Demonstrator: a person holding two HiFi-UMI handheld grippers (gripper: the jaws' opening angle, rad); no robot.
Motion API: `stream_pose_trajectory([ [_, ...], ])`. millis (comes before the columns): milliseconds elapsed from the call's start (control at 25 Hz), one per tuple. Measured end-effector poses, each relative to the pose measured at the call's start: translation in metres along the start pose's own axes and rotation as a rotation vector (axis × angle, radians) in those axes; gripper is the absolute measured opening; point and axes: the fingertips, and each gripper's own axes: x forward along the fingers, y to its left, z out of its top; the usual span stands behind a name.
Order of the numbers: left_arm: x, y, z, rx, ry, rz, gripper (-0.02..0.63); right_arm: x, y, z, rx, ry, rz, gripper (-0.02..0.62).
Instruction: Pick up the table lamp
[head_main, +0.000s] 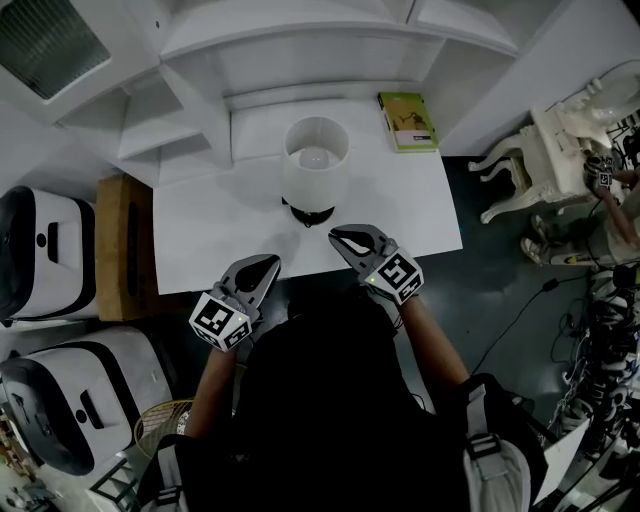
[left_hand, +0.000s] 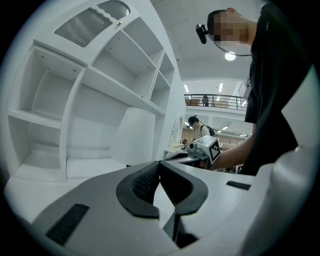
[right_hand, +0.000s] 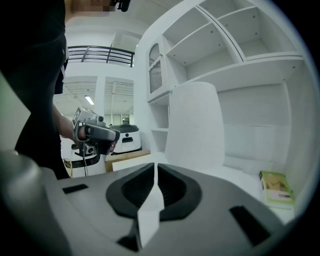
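The table lamp stands upright on the white table, with a white shade over a dark base. Both grippers hover at the table's near edge, short of the lamp and apart from it. My left gripper is shut and empty, below and left of the lamp. On the other side my right gripper is also shut and empty, its tip close to the base. The lamp shade rises beyond my left gripper. Ahead of my right gripper, slightly right, stands the shade.
A green book lies at the table's back right corner. White shelving stands behind the table. A wooden side table and white machines are on the left. A white ornate chair and floor cables are on the right.
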Motion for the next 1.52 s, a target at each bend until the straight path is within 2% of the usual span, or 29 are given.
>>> stream_pose_trajectory([
  [200, 0.005, -0.008, 0.008, 0.018, -0.015, -0.027, 0.011, -0.007, 0.002, -0.001, 0.000, 0.015, 0.001, 0.014],
  [360, 0.008, -0.015, 0.014, -0.007, -0.042, -0.057, 0.011, -0.011, -0.005, -0.004, -0.011, 0.036, -0.033, 0.014],
  [560, 0.012, -0.020, 0.009, 0.001, -0.028, -0.069, 0.011, -0.010, -0.010, -0.011, -0.016, 0.044, -0.039, 0.026],
  [760, 0.032, -0.018, 0.012, -0.013, -0.048, 0.003, 0.011, -0.011, -0.020, -0.022, 0.000, 0.047, 0.031, 0.046],
  [1040, 0.063, -0.020, 0.022, -0.046, -0.092, 0.154, 0.011, -0.027, -0.048, -0.029, -0.009, 0.054, 0.144, 0.051],
  [1280, 0.079, -0.023, 0.022, -0.045, -0.101, 0.265, 0.011, -0.032, -0.075, -0.034, -0.035, 0.053, 0.206, 0.052],
  [1520, 0.082, -0.034, 0.021, -0.049, -0.096, 0.369, 0.011, -0.030, -0.083, -0.041, -0.052, 0.049, 0.272, 0.084],
])
